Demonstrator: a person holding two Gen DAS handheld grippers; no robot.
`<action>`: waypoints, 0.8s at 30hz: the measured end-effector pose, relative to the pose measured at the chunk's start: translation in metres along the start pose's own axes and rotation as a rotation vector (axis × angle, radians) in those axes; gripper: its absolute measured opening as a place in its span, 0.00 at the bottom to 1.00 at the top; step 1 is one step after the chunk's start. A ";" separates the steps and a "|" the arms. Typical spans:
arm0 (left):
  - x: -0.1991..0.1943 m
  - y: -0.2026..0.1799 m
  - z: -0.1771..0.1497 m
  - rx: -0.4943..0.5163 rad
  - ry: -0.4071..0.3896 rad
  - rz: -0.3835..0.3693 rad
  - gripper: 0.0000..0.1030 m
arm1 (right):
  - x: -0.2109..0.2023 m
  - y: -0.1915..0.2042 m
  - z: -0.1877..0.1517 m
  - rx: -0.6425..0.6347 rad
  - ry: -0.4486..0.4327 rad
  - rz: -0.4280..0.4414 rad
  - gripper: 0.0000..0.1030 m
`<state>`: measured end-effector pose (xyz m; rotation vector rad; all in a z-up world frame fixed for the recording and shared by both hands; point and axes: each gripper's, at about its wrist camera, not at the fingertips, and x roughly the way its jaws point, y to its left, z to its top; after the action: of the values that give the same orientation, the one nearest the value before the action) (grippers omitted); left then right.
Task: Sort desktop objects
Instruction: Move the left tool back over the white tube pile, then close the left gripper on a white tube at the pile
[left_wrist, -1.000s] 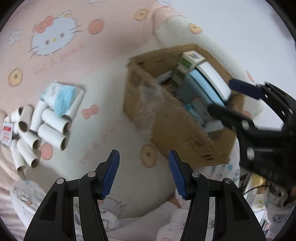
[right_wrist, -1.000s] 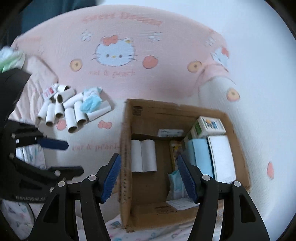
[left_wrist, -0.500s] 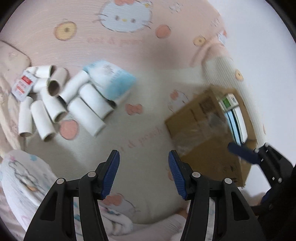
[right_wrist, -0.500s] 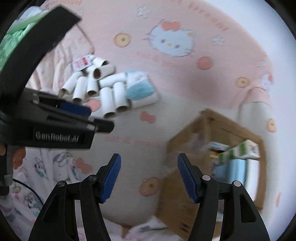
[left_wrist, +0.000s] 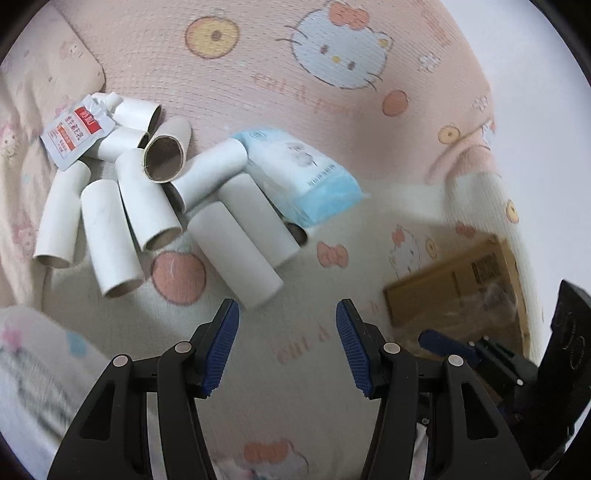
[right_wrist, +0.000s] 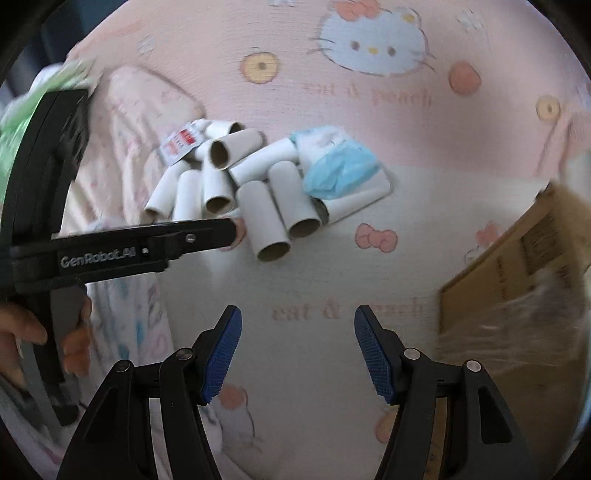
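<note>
Several white cardboard tubes (left_wrist: 236, 251) lie in a heap on the pink and cream cat-print blanket (left_wrist: 303, 398). A blue and white tissue pack (left_wrist: 306, 177) leans on their right side, and a red and white sachet (left_wrist: 75, 131) lies at their far left. My left gripper (left_wrist: 287, 345) hovers open just below the nearest tube, nothing between its blue pads. My right gripper (right_wrist: 297, 349) is open too, farther back from the tubes (right_wrist: 266, 218), tissue pack (right_wrist: 340, 166) and sachet (right_wrist: 183, 142). The left gripper's black finger reaches in from the left of the right wrist view, a hand on its handle.
A brown cardboard box (left_wrist: 461, 288) with clear tape stands to the right, also at the right edge of the right wrist view as the box (right_wrist: 517, 266). A patterned pillow (left_wrist: 33, 369) lies at lower left. A green cloth (right_wrist: 44, 88) shows at the far upper left.
Both grippers swung left and down, away from the box and toward the tube heap, which now looks much larger. The box slid to the right edge. Neither gripper's jaws changed.
</note>
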<state>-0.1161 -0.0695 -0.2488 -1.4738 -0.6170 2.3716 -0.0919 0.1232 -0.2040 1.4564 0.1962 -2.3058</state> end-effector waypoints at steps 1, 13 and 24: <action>0.004 0.005 0.002 -0.005 -0.010 -0.008 0.57 | 0.004 -0.001 0.002 0.008 -0.007 0.005 0.60; 0.029 0.057 0.011 -0.264 -0.127 -0.188 0.57 | 0.060 0.010 0.031 -0.026 -0.074 0.079 0.60; 0.061 0.077 0.013 -0.429 -0.073 -0.193 0.57 | 0.108 0.013 0.042 -0.067 -0.028 0.127 0.60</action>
<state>-0.1560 -0.1118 -0.3296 -1.4069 -1.2895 2.2405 -0.1618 0.0693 -0.2804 1.3631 0.1667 -2.1949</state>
